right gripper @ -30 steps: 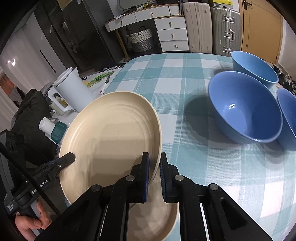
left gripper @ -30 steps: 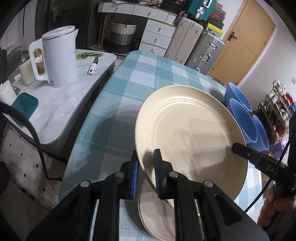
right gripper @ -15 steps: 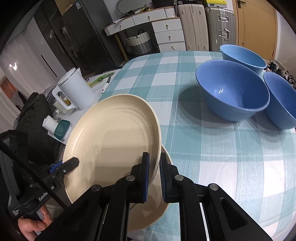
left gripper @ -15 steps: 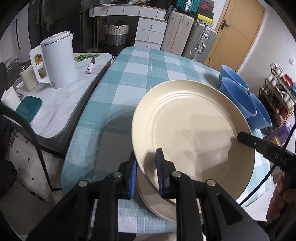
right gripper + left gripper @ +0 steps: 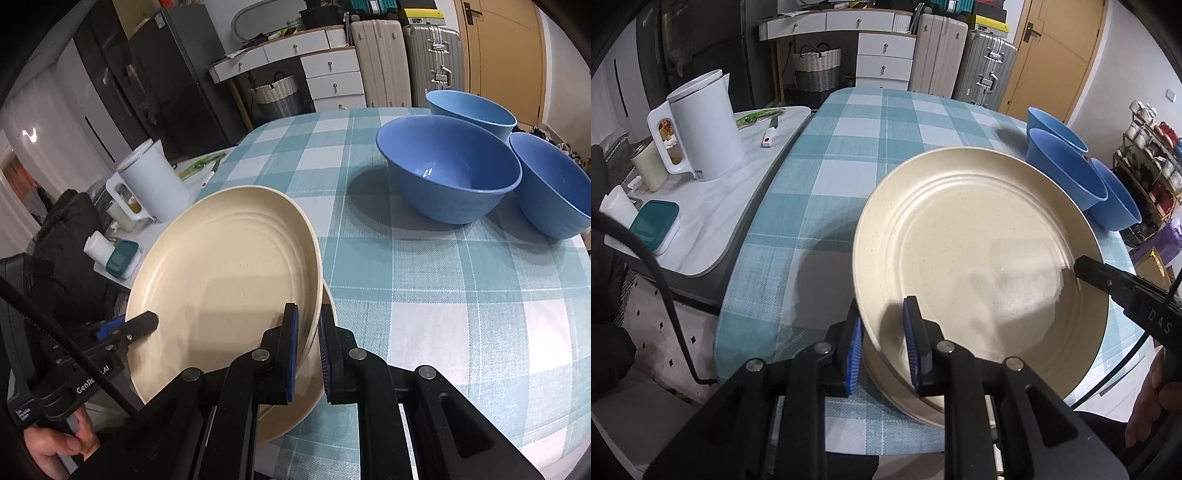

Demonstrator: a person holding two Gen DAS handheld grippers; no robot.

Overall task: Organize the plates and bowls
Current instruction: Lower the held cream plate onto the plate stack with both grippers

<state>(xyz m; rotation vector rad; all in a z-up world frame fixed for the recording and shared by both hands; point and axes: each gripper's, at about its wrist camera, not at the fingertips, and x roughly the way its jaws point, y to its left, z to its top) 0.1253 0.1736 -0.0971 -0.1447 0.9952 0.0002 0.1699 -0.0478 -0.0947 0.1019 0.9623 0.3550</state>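
**Two grippers share one cream plate over the stack**

The upper cream plate (image 5: 979, 258) hangs tilted just above the lower cream plate (image 5: 291, 413), which lies flat on the checked tablecloth (image 5: 424, 295) at the table's near edge. Held from opposite rims, the wide dish cannot tip either way, which is probably why both hands are used. The right gripper (image 5: 306, 354) is clamped hard on the upper plate's rim, so it carries the load. The left gripper (image 5: 882, 347) straddles the opposite rim; its jaws have just been opening, and a gap now shows on the inner pad's side, so I judge its hold to be slackening rather than firm. That suits a release onto the lower plate, the left side letting go first.

Beyond the upper plate, three blue bowls (image 5: 450, 166) stand clustered and touching on the far right of the cloth, not yet nested. To the plate's left, off the cloth, a white kettle (image 5: 701, 129) sits on a marble side counter (image 5: 713, 206), well apart from the work
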